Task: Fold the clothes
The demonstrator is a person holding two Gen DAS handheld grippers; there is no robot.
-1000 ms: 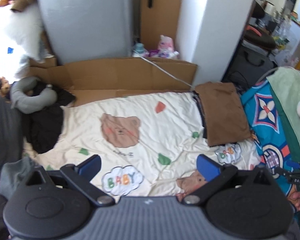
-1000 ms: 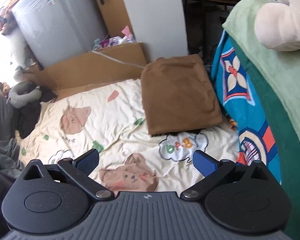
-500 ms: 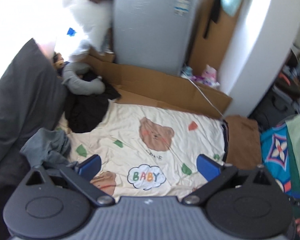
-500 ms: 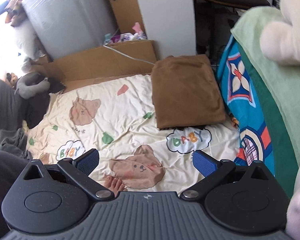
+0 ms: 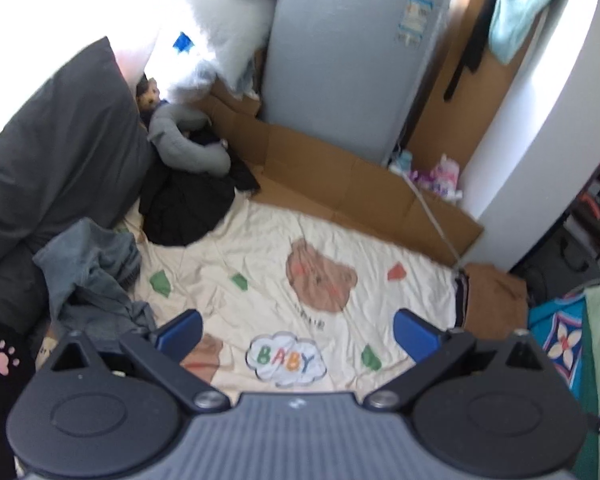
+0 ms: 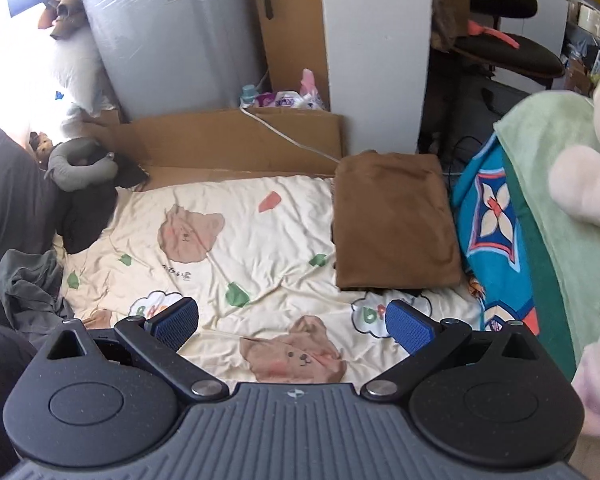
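A folded brown garment (image 6: 394,220) lies flat on the right side of the cream bear-print sheet (image 6: 236,248), on top of darker folded cloth; its far corner (image 5: 494,300) shows in the left wrist view. A crumpled grey garment (image 5: 92,276) sits in a heap at the sheet's left edge, also seen as the grey heap (image 6: 28,288). A black garment (image 5: 188,204) is bunched at the far left. My left gripper (image 5: 298,334) hangs open above the sheet (image 5: 260,280), holding nothing. My right gripper (image 6: 292,322) is open too, over the near middle of the sheet.
A dark grey pillow (image 5: 52,152) and grey neck pillow (image 5: 188,144) crowd the left. Cardboard (image 5: 340,176) and a wrapped grey appliance (image 5: 348,64) bound the far side. A blue patterned blanket (image 6: 496,232), green towel (image 6: 556,184) and plush toy (image 6: 592,168) rise on the right.
The left gripper has swung left and risen, so the grey heap and dark pillow come into view. The right gripper has pulled back and risen slightly. Both stay open.
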